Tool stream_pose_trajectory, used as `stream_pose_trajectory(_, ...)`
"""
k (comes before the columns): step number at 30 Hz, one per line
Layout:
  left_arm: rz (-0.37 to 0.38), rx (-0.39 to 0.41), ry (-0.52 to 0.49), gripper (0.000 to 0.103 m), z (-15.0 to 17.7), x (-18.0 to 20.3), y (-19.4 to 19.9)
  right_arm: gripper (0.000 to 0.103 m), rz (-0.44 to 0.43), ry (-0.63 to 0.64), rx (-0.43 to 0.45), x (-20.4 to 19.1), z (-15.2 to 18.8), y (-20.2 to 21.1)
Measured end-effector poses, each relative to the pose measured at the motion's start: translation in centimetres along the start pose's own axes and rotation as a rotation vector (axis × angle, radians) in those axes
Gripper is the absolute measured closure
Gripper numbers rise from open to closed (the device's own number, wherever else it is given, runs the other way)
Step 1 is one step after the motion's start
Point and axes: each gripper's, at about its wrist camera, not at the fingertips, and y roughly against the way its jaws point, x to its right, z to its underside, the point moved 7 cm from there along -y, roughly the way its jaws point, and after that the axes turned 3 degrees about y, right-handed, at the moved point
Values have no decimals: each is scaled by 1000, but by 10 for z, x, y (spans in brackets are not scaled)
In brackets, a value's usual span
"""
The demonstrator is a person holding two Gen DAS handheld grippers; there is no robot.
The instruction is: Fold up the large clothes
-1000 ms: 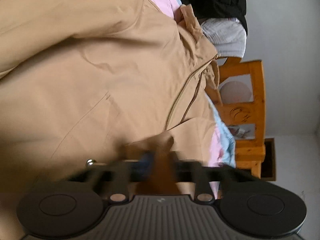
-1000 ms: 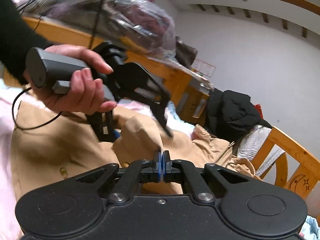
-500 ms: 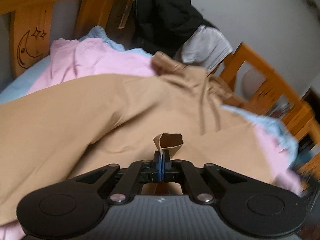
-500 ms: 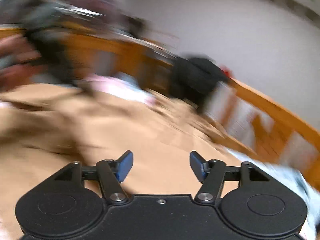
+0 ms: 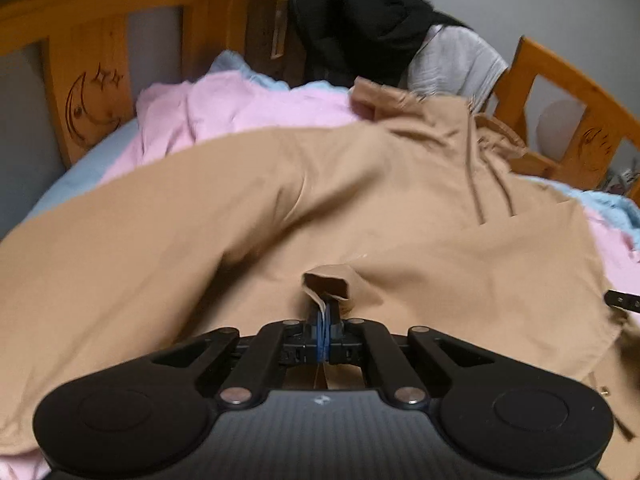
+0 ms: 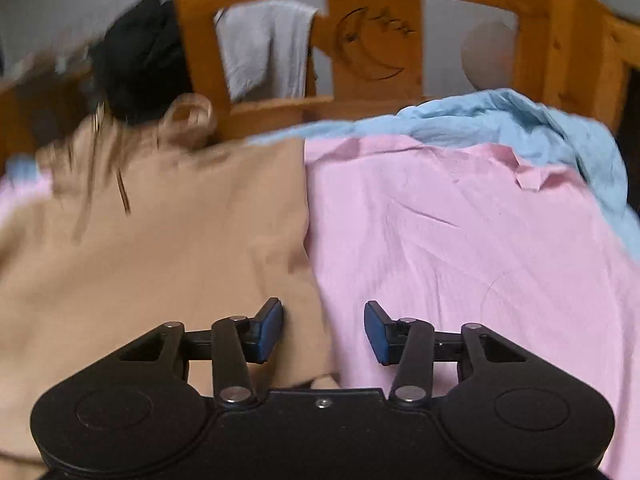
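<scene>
A large tan jacket (image 5: 360, 200) lies spread on the bed over a pink sheet (image 5: 240, 108). My left gripper (image 5: 325, 320) is shut on a pinched fold of the jacket's fabric, which stands up in a small loop just past the fingertips. In the right wrist view the jacket (image 6: 160, 248) fills the left half, its straight edge running down beside the pink sheet (image 6: 460, 240). My right gripper (image 6: 323, 330) is open and empty, hovering over that edge, left finger above the jacket, right finger above the sheet.
A wooden bed frame with moon carvings (image 6: 376, 48) rings the bed. A black coat (image 5: 360, 20) and a grey-white cloth (image 5: 456, 60) hang at the far end. A crumpled light blue blanket (image 6: 520, 128) lies at the right. The other gripper's tip (image 5: 622, 301) shows at right.
My right gripper has opened, let go of the jacket and swung right to the jacket's edge. My left gripper has stayed shut on the fold and now lies level over the jacket.
</scene>
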Motion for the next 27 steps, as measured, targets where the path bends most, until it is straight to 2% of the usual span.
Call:
stream_pose_trajectory(4, 0, 7, 50, 95, 5, -2, -1, 51, 85, 81, 28, -7, 11, -3)
stream_pose_trajectory(6, 20, 8, 79, 77, 7, -5, 11, 51, 111, 106, 41, -9, 13, 2)
stream_pose_trajectory(8, 37, 43, 116, 31, 12, -12, 33, 44, 113, 93, 64, -9, 13, 11)
stream_pose_trajectory(11, 84, 134, 180, 20, 28, -23, 81, 28, 53, 90, 108, -18, 16, 33)
stream_pose_trajectory(13, 72, 205, 198, 15, 44, -36, 116, 23, 8, 129, 140, -31, 19, 50)
stream_pose_trajectory(15, -37, 289, 233, 6, 56, -57, 148, 17, -48, 163, 176, -44, 23, 70)
stream_pose_trajectory(16, -135, 330, 274, 3, 64, -74, 164, 13, -78, 180, 194, -52, 24, 80)
stream_pose_trajectory(19, -394, 383, 426, 2, 85, -128, 191, 5, -153, 210, 241, -73, 27, 108)
stream_pose_trajectory(21, -537, 399, 511, 2, 97, -162, 197, 3, -204, 228, 264, -88, 28, 124)
stream_pose_trajectory(22, -591, 385, 558, 4, 101, -179, 196, 1, -222, 238, 274, -97, 29, 133)
stream_pose_trajectory(25, -659, 380, 648, 10, 106, -214, 192, 1, -286, 292, 300, -121, 35, 155)
stream_pose_trajectory(27, -696, 391, 693, 10, 107, -231, 193, 1, -323, 342, 312, -136, 41, 168)
